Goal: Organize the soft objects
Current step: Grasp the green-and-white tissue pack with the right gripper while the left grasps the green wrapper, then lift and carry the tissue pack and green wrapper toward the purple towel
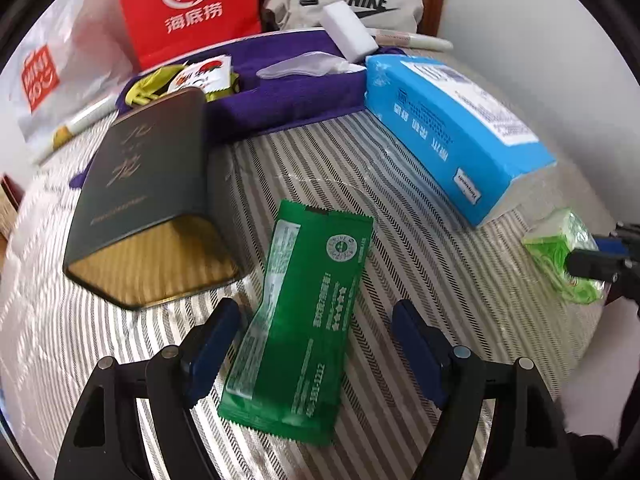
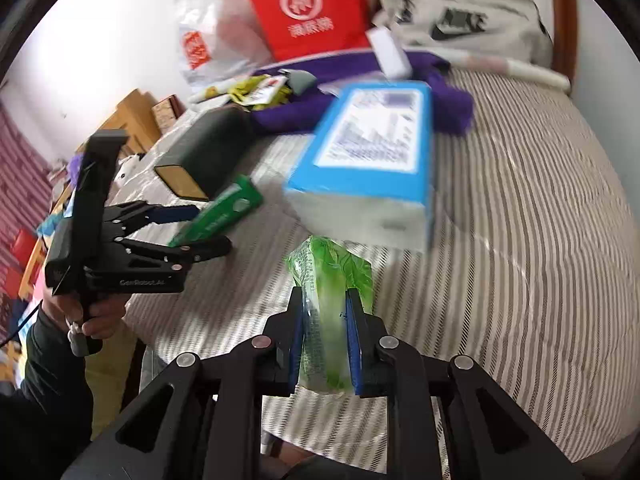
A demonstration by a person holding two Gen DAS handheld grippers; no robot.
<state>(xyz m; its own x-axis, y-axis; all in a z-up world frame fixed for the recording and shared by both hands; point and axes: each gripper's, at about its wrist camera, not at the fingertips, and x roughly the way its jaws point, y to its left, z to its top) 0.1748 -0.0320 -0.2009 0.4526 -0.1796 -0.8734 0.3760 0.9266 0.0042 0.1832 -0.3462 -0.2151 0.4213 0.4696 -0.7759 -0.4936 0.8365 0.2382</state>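
Left wrist view: left gripper [image 1: 316,328] is spread wide around the green sachet [image 1: 298,320] (pads apart from it).
Right wrist view: right gripper [image 2: 325,332] is clamped on the light-green tissue pack [image 2: 330,276].

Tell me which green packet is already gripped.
The pale green crinkly packet, pinched between the right gripper's pads. The dark green flat packet just lies on the striped sheet between the left gripper's open jaws, untouched.
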